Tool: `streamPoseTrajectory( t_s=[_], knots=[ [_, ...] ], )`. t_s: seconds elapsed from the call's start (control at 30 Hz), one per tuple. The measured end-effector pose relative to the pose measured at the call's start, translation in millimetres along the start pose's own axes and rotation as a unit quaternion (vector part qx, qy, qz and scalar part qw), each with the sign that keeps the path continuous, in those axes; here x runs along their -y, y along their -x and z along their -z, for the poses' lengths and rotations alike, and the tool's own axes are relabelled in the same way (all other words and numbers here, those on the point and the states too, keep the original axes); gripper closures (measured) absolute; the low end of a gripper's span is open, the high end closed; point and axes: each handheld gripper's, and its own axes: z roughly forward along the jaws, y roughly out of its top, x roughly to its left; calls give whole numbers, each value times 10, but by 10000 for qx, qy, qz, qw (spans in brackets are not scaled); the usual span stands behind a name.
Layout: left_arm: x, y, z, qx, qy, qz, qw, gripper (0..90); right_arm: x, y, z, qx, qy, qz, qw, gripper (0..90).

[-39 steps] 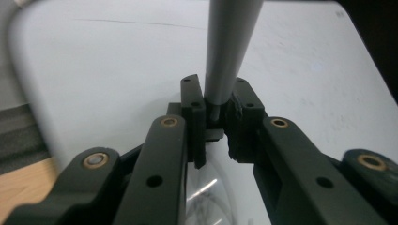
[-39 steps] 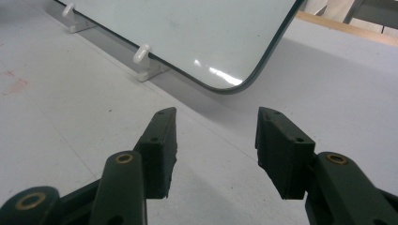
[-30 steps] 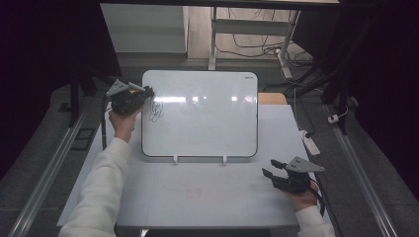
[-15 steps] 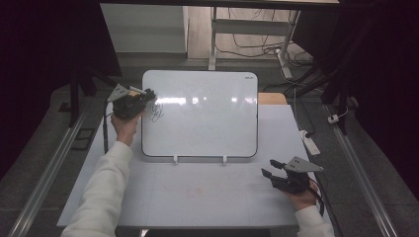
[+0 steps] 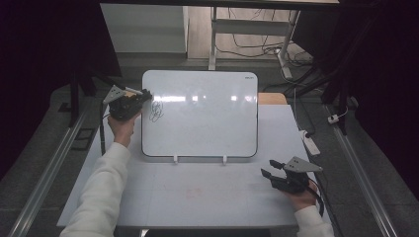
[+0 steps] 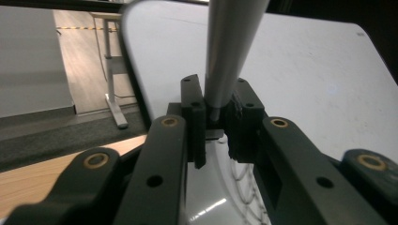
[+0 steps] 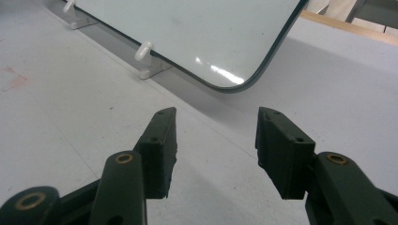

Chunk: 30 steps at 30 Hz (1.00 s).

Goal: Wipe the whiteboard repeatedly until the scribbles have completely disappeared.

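The left gripper [image 5: 143, 94] has its jaws clamped on a grey marker [image 6: 232, 51], at the whiteboard [image 5: 207, 118] beside the scribble [image 5: 156, 111] — pressing too hard could tip the board. The right gripper [image 5: 269, 169] rests on the table [image 5: 197, 192], jaws apart.

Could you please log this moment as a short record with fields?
work: drawing on the whiteboard
left gripper: shut on a grey pen, at the board's upper left
marks: black scribble beside the left gripper
right gripper: open, empty, over the table near the board's lower right corner
board support: two white clips along its lower edge
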Motion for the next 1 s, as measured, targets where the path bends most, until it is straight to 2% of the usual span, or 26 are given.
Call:
streamPoseTrajectory(
  t_s=[0.13, 0.2, 0.27, 0.33, 0.37, 0.4, 0.47, 0.53, 0.57, 0.6, 0.67, 0.73, 0.83, 0.93, 1.0],
  knots=[
    [30, 214, -157, 277, -94, -175, 9994, 777, -5, 1, 3, 13, 1, 6, 10000, 486],
    [22, 269, -183, 275, -147, -314, 9990, 778, -6, 1, 6, 29, 9, 0, 10000, 486],
    [6, 218, -136, 169, -125, -306, 9993, 777, -3, 7, 3, 26, -2, 5, 10000, 486],
    [4, 87, -37, -19, -44, -128, 9999, 778, -2, 5, -1, 19, -8, 4, 10000, 485],
    [4, 87, -37, -19, -44, -128, 9999, 778, -2, 2, -1, 13, -8, 9, 10000, 486],
    [20, -36, 57, -89, 19, 68, 9999, 778, -2, 0, -2, 6, -6, 9, 10000, 486],
    [41, -48, 82, -90, 26, 102, 9999, 778, -1, -2, -5, 1, -10, 10, 10000, 486],
    [49, -18, 66, -79, 25, 89, 9999, 778, 1, -2, -15, 1, -9, 4, 10000, 486],
    [59, 24, 33, -6, 14, 79, 10000, 778, -1, -4, -17, -5, -23, 5, 10000, 486],
    [77, 140, -59, 138, -14, 4, 9999, 778, -2, -9, -20, -3, -10, 10, 10000, 486],
    [81, 244, -141, 253, -45, -80, 9996, 778, -11, -17, -17, -2, -15, 28, 10000, 485],
    [63, 281, -154, 204, -93, -232, 9995, 777, -17, -19, -13, 0, -4, 36, 10000, 485],
    [54, 142, -38, 14, -46, -138, 9999, 778, -9, -11, -19, 6, -8, 18, 10000, 485],
    [76, -76, 135, -167, 79, 189, 9996, 778, -6, -14, -21, -9, -10, 18, 10000, 485],
    [83, -111, 169, -193, 91, 235, 9995, 778, -6, -16, -22, -15, -14, 30, 10000, 485]
  ],
)
